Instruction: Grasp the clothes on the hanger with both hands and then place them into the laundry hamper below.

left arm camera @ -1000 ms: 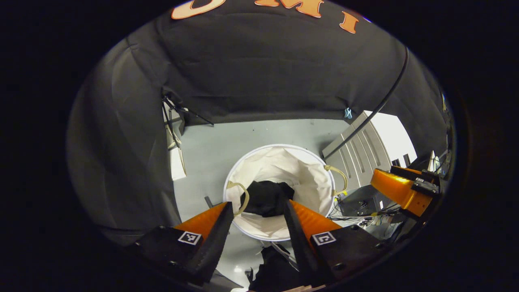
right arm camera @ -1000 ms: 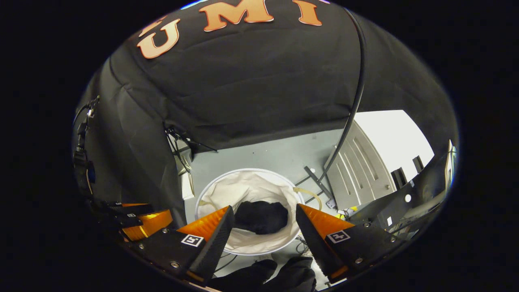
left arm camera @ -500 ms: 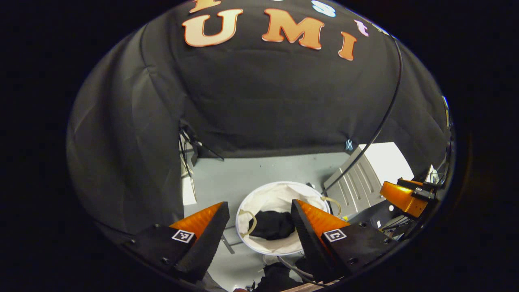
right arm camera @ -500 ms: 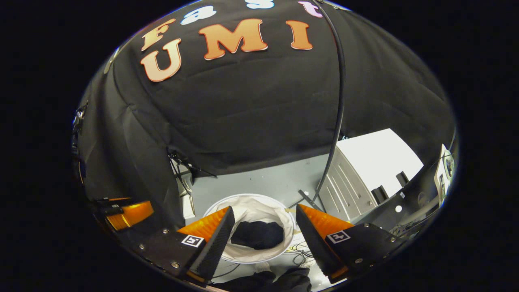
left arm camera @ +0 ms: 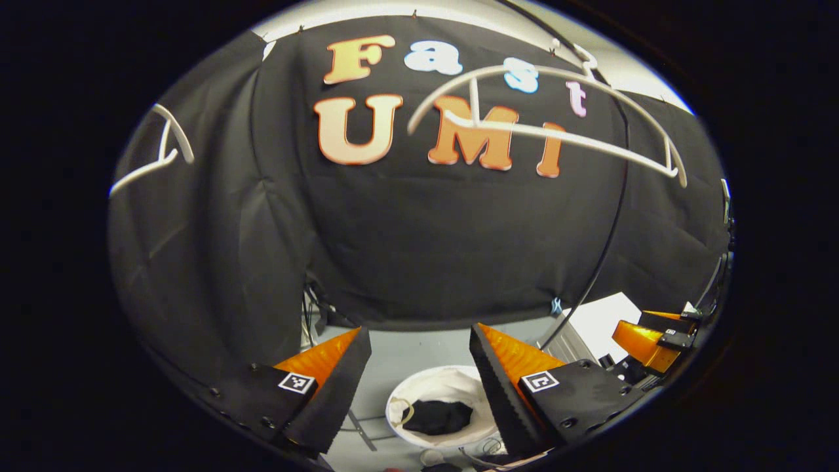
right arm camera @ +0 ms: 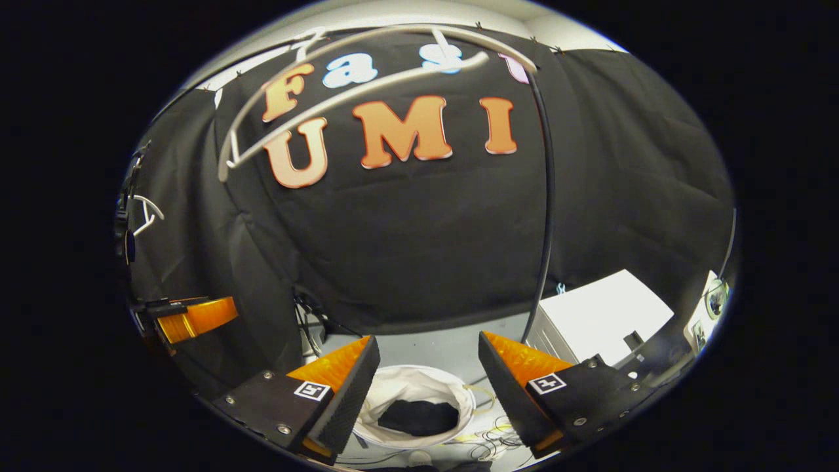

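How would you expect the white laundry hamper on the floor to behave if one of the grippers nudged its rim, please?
The hamper would probably give way rather than resist: its white fabric wall looks creased and soft. It likely slides or tips easily, since it holds just one dark garment and sits on smooth grey floor. Its loop handle looks floppy.

Matt cloth hamper (left arm camera: 452, 385); smooth plastic hanger (left arm camera: 557, 134).

Dim booth, sharp focus, heavy fisheye bending toward the edges.
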### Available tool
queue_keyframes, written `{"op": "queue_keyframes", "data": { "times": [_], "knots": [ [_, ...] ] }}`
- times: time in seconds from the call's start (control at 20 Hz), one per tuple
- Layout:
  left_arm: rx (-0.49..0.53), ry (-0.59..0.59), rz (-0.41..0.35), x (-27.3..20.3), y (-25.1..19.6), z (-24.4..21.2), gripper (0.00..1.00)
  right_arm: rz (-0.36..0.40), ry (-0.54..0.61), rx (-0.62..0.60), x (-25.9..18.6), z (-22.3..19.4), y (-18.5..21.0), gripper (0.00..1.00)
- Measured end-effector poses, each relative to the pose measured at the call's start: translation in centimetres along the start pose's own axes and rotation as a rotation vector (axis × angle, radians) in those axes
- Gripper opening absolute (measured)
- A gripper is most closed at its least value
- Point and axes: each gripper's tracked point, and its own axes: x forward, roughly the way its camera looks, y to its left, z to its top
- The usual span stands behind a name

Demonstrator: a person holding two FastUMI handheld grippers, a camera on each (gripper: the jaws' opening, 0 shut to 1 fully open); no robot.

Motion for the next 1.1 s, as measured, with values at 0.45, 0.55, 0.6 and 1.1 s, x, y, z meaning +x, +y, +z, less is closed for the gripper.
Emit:
{"op": "queue_keyframes", "data": {
  "times": [0.45, 0.55, 0.6, 1.1],
  "knots": [
    [0.036, -0.32, 0.003, -5.2, -0.4, 10.9, 0.98, 0.057, -0.309, -0.088, -6.9, 9.8, 3.2, 0.94],
    [0.028, -0.358, 0.004, -5.8, -0.1, 11.8, 0.96, 0.071, -0.37, -0.096, -8.3, 11.7, 3.8, 0.94],
    [0.026, -0.375, 0.01, -6.2, 0.2, 12.3, 0.99, 0.076, -0.393, -0.09, -9.0, 12.2, 4.0, 0.94],
    [0.008, -0.411, 0.04, -6.0, 1.9, 13.2, 0.95, 0.048, -0.461, -0.09, -9.7, 14.0, 3.7, 1.0]
  ]
}}
